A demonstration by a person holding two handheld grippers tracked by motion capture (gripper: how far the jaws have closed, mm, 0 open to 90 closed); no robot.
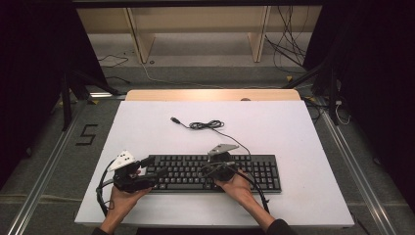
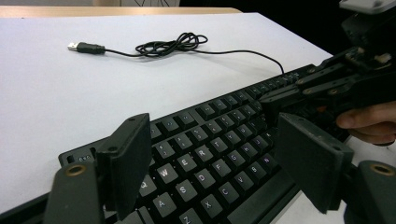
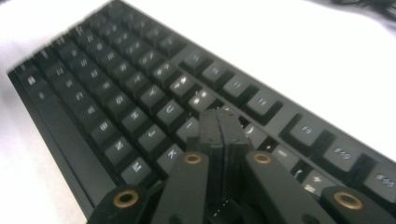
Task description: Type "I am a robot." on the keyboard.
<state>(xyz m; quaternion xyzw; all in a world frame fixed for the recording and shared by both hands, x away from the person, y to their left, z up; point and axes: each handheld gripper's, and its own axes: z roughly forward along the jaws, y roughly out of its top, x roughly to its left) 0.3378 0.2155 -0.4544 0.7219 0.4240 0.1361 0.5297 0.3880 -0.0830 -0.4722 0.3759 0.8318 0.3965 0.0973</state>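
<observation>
A black keyboard (image 1: 215, 172) lies flat on the white table (image 1: 147, 132), near the person's edge and running left to right, with its number pad at the right end. Its thin black cable (image 1: 205, 125) runs off the back edge, bunches into a loose coil farther up the table, and ends in a USB plug (image 1: 174, 119) lying on the bare surface, well apart from the keyboard.

The left gripper (image 1: 151, 169) sits at the keyboard's left end, held low in the person's left hand (image 1: 120, 198). In the left gripper view its jaws stand wide apart over the letter keys around Q, W, A and S, with nothing between them; whether they touch the keys I cannot tell.

The right gripper (image 3: 223, 125) is over the middle of the keyboard, held by the right hand (image 1: 237, 185). In the right gripper view its two jaws are pressed together, pad against pad, with nothing clamped, and the joined tip points down at the keys just above the K and L rows. It looks to be touching or just above a key there; the view is too blurred to be sure which key.
</observation>
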